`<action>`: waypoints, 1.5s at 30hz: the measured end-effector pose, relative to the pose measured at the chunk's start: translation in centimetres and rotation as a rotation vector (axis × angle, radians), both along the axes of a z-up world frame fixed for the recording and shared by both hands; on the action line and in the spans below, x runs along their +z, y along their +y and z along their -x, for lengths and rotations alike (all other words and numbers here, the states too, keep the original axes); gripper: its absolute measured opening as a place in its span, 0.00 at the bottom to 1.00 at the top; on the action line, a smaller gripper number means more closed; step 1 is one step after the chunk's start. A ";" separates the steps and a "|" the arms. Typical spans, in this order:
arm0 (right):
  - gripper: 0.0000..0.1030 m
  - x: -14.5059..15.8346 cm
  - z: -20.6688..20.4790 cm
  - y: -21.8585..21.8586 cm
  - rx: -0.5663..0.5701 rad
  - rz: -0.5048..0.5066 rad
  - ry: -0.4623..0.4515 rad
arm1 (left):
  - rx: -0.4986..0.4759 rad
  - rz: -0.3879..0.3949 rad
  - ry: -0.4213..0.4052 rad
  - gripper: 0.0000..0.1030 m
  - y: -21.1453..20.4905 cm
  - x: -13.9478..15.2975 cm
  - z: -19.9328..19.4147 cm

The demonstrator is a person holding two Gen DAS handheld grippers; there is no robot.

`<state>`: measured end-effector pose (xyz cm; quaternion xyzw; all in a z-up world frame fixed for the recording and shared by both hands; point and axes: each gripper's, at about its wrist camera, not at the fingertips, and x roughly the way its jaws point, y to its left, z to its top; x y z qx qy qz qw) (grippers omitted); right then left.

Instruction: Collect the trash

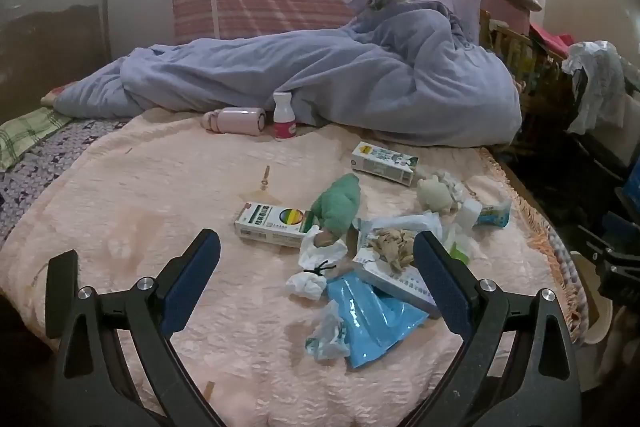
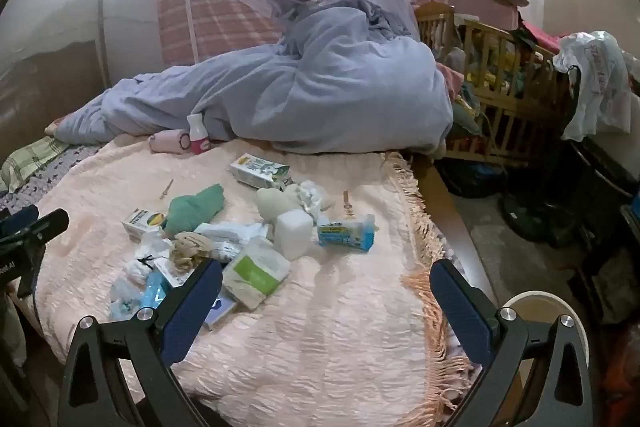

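- The left gripper (image 1: pixel 316 291), black with blue pads, hangs above the near part of the pink textured bedspread (image 1: pixel 160 187), jaws spread wide and empty.
- The right gripper (image 2: pixel 326 303) hovers near the bedspread's fringed right edge, jaws likewise released, holding nothing.
- The trash lies in a loose heap toward the bedspread's right side: a crumpled white tissue (image 1: pixel 306 283), a shiny blue plastic wrapper (image 1: pixel 372 319), a white medicine box with a rainbow stripe (image 1: pixel 272 225), a green cloth bundle (image 1: pixel 338 205) and a flat white carton holding tan scraps (image 1: pixel 394 267).
- A white-and-green milk carton (image 1: pixel 382 163) lies farther back.
- A white bottle with a pink label (image 1: pixel 284 117) stands at the far edge against the rumpled blue quilt (image 1: pixel 320 75).
- A blue-and-white tissue packet (image 2: pixel 347 233) lies nearest the fringe.
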<state>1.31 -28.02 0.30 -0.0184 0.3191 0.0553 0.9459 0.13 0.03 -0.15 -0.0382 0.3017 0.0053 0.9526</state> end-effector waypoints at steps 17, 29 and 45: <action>1.00 0.4 0.7 1.4 0.014 -0.009 -0.014 | 0.014 -0.018 -0.015 0.94 0.1 0.1 0.5; 1.00 0.4 0.7 1.5 0.015 -0.009 -0.020 | 0.012 -0.013 -0.016 0.94 -0.5 0.4 0.9; 1.00 -0.2 0.3 1.6 0.026 -0.011 -0.006 | 0.009 -0.011 -0.012 0.94 -0.8 0.0 0.9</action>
